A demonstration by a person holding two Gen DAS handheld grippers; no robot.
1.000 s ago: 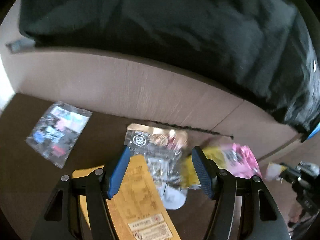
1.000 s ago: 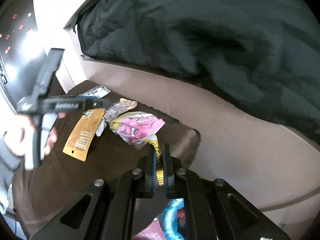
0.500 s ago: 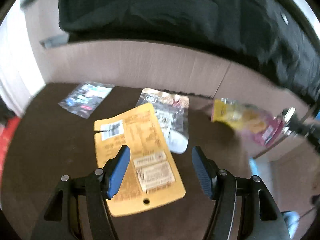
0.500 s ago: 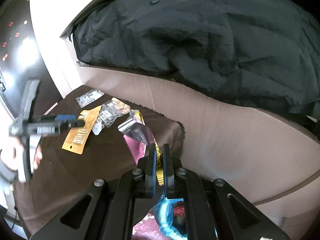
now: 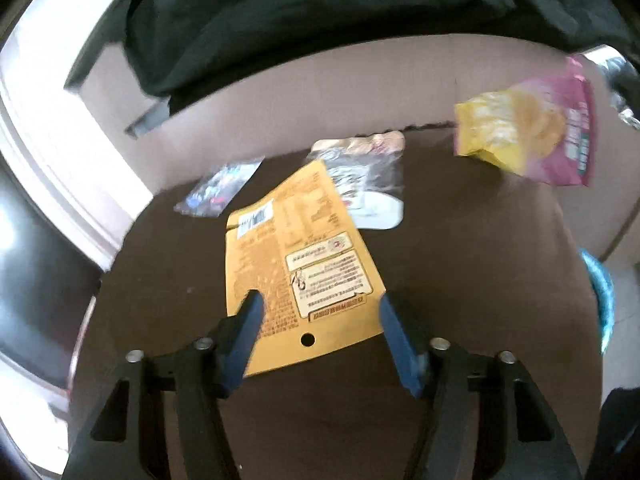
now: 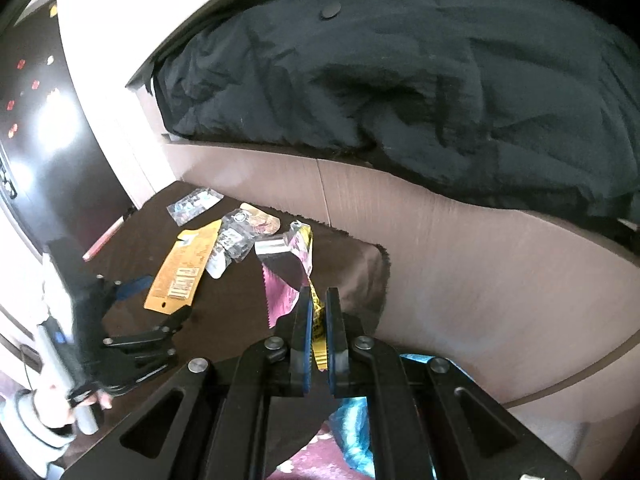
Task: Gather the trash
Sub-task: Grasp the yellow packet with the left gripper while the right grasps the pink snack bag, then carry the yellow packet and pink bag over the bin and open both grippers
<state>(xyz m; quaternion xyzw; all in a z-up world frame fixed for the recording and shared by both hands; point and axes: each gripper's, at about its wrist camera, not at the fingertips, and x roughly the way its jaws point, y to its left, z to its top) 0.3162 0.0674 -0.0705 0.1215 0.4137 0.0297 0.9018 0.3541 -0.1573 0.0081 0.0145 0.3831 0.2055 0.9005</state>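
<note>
On the table (image 5: 460, 264), the flat pouch (image 5: 296, 264) lies centre frame, just ahead of my left gripper (image 5: 318, 312). A crumpled wrapper (image 5: 368, 184) sits behind it, partly under its far edge; a small packet (image 5: 220, 192) lies upper left. The chip bag (image 5: 532, 128) hangs at upper right, pinched in my right gripper (image 6: 318, 320).

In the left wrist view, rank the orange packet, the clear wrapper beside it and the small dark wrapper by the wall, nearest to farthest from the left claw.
1. Orange packet, lying flat, its near end between the open left claw tips.
2. Clear wrapper, behind the packet, slightly right.
3. Small dark wrapper, far left near the wall.
</note>
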